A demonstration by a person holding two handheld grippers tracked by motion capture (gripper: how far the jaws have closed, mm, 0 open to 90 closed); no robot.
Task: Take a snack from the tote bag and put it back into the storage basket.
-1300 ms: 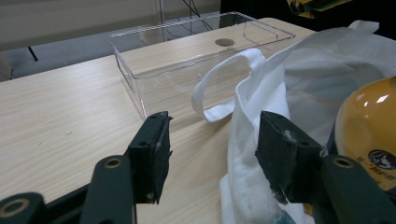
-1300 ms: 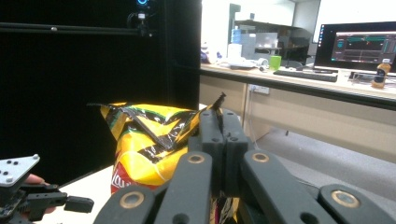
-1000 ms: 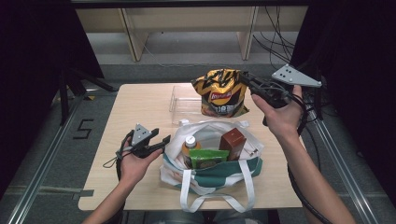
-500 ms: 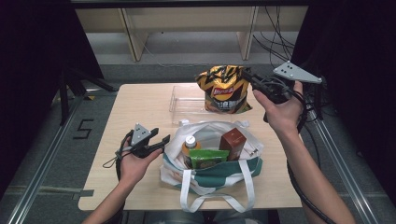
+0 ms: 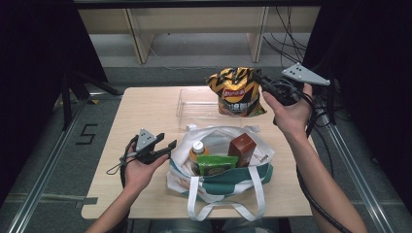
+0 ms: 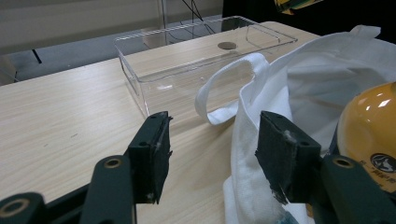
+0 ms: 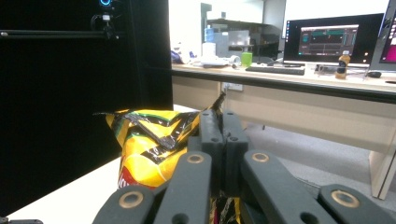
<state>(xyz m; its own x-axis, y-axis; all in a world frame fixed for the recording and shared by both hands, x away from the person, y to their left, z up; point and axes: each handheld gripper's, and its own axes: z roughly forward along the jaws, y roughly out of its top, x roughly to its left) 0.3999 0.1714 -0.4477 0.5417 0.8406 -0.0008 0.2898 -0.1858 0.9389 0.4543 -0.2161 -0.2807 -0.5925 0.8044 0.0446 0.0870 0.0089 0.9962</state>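
Wooden table [image 5: 145, 116] underneath it all. Big white-and-green tote bag [image 5: 221, 177] near the front edge, stuffed with a bottle [image 5: 197, 148], a green packet [image 5: 214, 164] and a brown carton [image 5: 242, 148]. Clear plastic tray [image 5: 197, 103] just behind. Chip bag [image 5: 236, 91] up in the air over the tray, pinched tight at its top corner by the right gripper [image 5: 262, 83]. Left gripper [image 5: 167, 145] spread apart, nothing between the jaws, right beside the tote's rim.
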